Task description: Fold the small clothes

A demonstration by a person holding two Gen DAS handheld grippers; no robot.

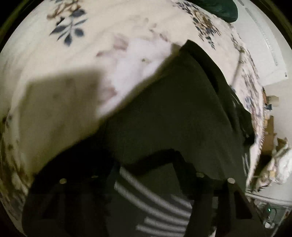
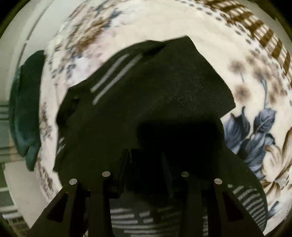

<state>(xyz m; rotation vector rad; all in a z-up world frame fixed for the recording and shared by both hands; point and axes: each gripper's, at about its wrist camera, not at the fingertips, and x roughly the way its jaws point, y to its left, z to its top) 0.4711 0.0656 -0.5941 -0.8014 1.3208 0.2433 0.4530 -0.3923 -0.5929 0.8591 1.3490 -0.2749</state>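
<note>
A small black garment with white stripes (image 1: 164, 113) lies on a floral bedsheet (image 1: 76, 60). It also shows in the right wrist view (image 2: 164, 87), partly folded over itself. My left gripper (image 1: 146, 164) sits low over its near edge, with fabric draped across the fingers; the fingertips are hidden by dark cloth. My right gripper (image 2: 146, 164) is also over the near edge of the garment, and black fabric fills the gap between its fingers. Both views are blurred.
The bedsheet (image 2: 209, 36) has blue and brown flower prints. A dark green cloth (image 2: 27, 109) lies at the bed's edge, also in the left wrist view (image 1: 219, 9). Beyond the bed are a white wall and clutter (image 1: 273, 155).
</note>
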